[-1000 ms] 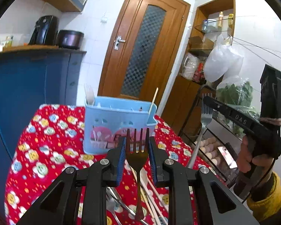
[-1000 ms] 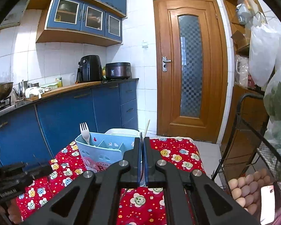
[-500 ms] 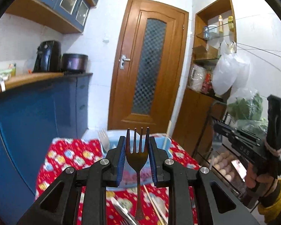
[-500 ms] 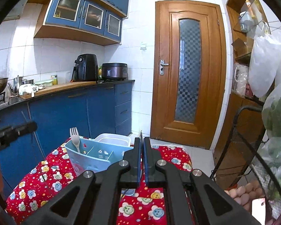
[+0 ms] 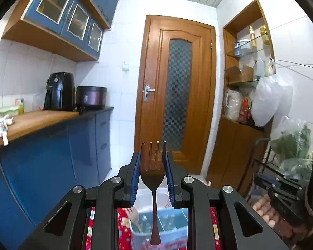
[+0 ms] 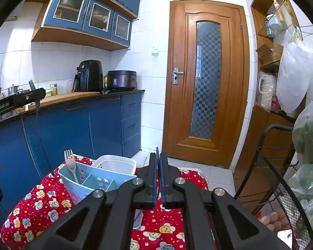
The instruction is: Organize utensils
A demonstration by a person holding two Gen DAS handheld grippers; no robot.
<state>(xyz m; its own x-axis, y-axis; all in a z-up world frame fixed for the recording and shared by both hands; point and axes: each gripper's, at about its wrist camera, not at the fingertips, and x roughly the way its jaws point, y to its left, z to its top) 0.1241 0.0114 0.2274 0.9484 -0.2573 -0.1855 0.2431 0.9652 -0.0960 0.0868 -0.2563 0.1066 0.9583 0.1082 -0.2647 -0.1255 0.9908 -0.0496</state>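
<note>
Now the left hand-held gripper [image 5: 153,167] has risen since a second ago, so the blue caddy [image 5: 167,227] on the red surface [image 6: 41,200] sits low beneath it; its pads clench a metal fork [image 5: 153,175], tines up, handle hanging over a compartment, likely ready to lower in. The right hand-held gripper [image 6: 158,179] is pressed on a thin edge-on utensil I cannot identify. A white fork [image 6: 70,164] already stands in the caddy. No writing is legible.

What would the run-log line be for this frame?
left gripper: shut on fork, handle hanging over blue caddy | right gripper: shut on thin utensil, type unclear
</note>
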